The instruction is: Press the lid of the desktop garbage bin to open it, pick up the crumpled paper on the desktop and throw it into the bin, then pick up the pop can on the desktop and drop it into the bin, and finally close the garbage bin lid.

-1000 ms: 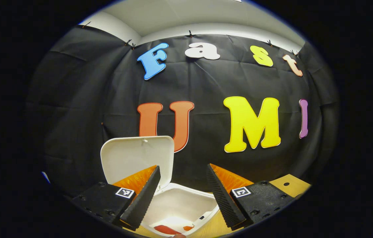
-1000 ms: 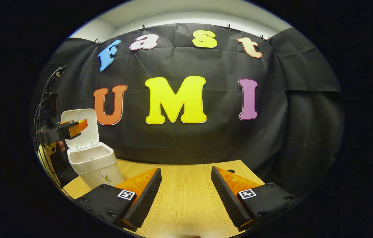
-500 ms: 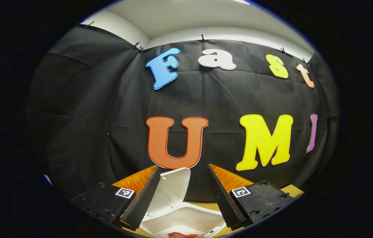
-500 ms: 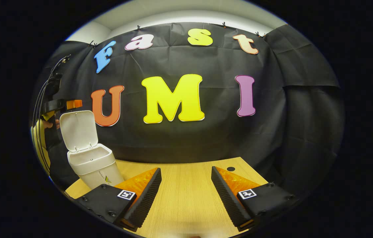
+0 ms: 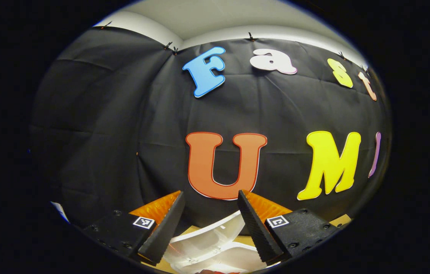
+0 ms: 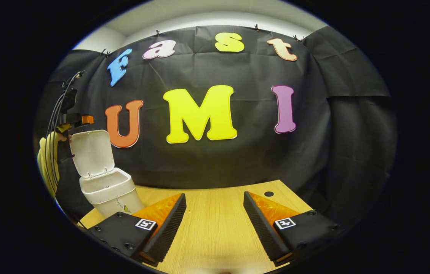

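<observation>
1. Lid (image 6: pixel 92 152) of the white garbage bin (image 6: pixel 114 194) stands open, tilted up and back from the hinge at the rear rim; the bin sits on the desk (image 6: pixel 215 228) at its left end, close to the black cloth wall (image 6: pixel 314 152).
2. Left tool (image 5: pixel 209 220) hangs just above the lid's top edge, its two fingers spread apart with nothing between them. In the left gripper view the lid (image 5: pixel 207 238) and the bin's rim (image 5: pixel 234 260) show low between the fingers. The right gripper view shows this tool (image 6: pixel 79 120) at the upper left, right over the raised lid.
3. Right tool (image 6: pixel 215 224) is also spread open and empty, low over bare desk, well apart from the bin.
4. Handling, as a judgement: the lid looks like thin, stiff, smooth plastic, light on its hinge. It should need only a gentle downward push on its top edge or outer face, not a pinch. A fingertip could slide off the slick surface, so contact near the free edge, away from the hinge, gives the best leverage.
5. The bin itself seems light, so a hard or sideways push could tip or skid it on the desk. Pressing straight down through the latch should be safer.
6. A hint of red shows inside the bin in the left gripper view; what it is cannot be told.
</observation>
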Demonstrator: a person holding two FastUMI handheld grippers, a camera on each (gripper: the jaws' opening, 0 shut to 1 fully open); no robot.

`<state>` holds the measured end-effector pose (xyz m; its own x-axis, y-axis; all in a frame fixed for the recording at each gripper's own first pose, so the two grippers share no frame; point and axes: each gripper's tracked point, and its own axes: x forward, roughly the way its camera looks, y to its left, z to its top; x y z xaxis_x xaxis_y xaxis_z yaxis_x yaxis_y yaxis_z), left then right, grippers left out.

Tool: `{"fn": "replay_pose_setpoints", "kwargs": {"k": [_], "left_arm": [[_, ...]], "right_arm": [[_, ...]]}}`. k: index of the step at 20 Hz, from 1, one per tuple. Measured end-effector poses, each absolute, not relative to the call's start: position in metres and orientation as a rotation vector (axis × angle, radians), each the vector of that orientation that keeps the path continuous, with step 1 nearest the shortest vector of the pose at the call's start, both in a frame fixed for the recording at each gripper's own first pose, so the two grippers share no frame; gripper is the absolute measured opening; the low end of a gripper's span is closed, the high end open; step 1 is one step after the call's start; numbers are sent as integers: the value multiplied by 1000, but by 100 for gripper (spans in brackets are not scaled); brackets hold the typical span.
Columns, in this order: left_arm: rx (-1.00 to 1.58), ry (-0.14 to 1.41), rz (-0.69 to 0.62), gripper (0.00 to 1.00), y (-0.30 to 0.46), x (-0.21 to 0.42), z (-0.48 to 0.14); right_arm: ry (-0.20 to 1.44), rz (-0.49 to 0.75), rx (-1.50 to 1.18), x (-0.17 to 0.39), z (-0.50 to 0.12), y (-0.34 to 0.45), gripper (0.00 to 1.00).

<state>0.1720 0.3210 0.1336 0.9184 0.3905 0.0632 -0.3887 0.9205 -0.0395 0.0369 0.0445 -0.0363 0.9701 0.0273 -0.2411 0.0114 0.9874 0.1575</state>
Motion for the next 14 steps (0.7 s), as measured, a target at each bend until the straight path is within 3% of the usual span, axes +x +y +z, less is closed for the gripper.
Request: {"fn": "replay_pose_setpoints", "kwargs": {"k": [14], "left_arm": [[-86, 28, 378, 95, 284, 161, 98]], "right_arm": [[270, 8, 177, 36, -47, 32, 96]]}}
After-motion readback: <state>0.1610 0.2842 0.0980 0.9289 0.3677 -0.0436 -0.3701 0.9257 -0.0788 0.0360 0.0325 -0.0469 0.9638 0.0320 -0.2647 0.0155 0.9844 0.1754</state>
